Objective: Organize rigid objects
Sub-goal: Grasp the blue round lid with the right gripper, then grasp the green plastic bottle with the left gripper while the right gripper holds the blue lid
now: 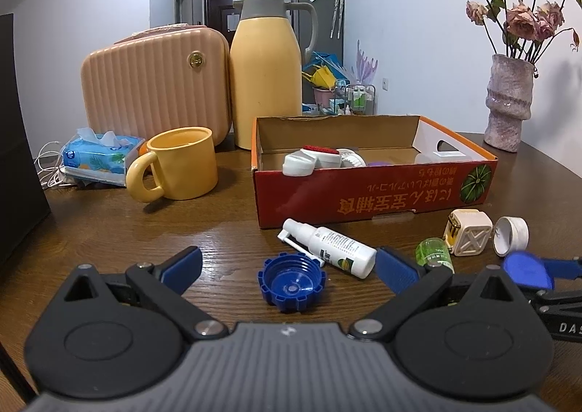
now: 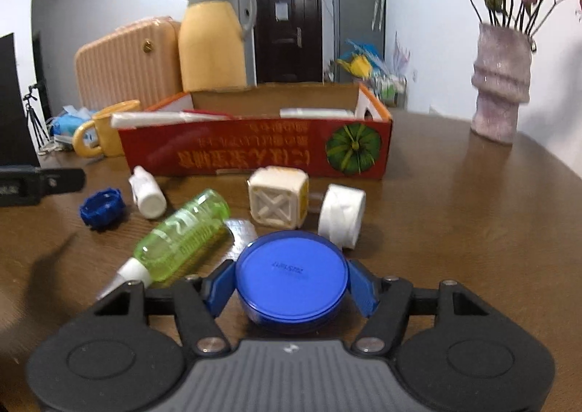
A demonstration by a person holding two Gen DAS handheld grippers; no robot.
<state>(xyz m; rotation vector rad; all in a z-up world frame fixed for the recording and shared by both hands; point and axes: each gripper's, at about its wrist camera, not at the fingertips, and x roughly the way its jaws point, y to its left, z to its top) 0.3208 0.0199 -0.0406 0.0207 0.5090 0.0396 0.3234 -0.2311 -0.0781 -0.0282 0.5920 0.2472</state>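
Right gripper (image 2: 291, 286) is gripping a round blue tin (image 2: 291, 275): both blue pads are pressing its sides, jaws standing at about half their spread. The tin is sitting low over the wooden table (image 2: 454, 201); contact with the tabletop cannot be told.

Left gripper (image 1: 289, 266) is hovering with jaws standing wide apart and nothing held. A blue ridged cap (image 1: 291, 284) is lying open side up on the table between its fingers, touching neither pad.

Loose items in front of the red cardboard box (image 2: 254, 153):
- white spray bottle (image 1: 327, 246), lying on its side just behind the blue cap
- green transparent bottle (image 2: 182, 235), lying on its side with its white nozzle pointing toward the right wrist camera, just left of the tin
- cream cube-shaped object (image 2: 278, 197), beside a white lid (image 2: 342, 213)

The box is holding several white containers (image 1: 302, 162) already.

Background, left of the box: yellow mug (image 1: 178, 164), yellow thermos jug (image 1: 267, 70), pink ribbed case (image 1: 152, 84), tissue pack (image 1: 102, 153). A vase of dried roses (image 1: 509, 102) is standing to the right, well apart from the box.
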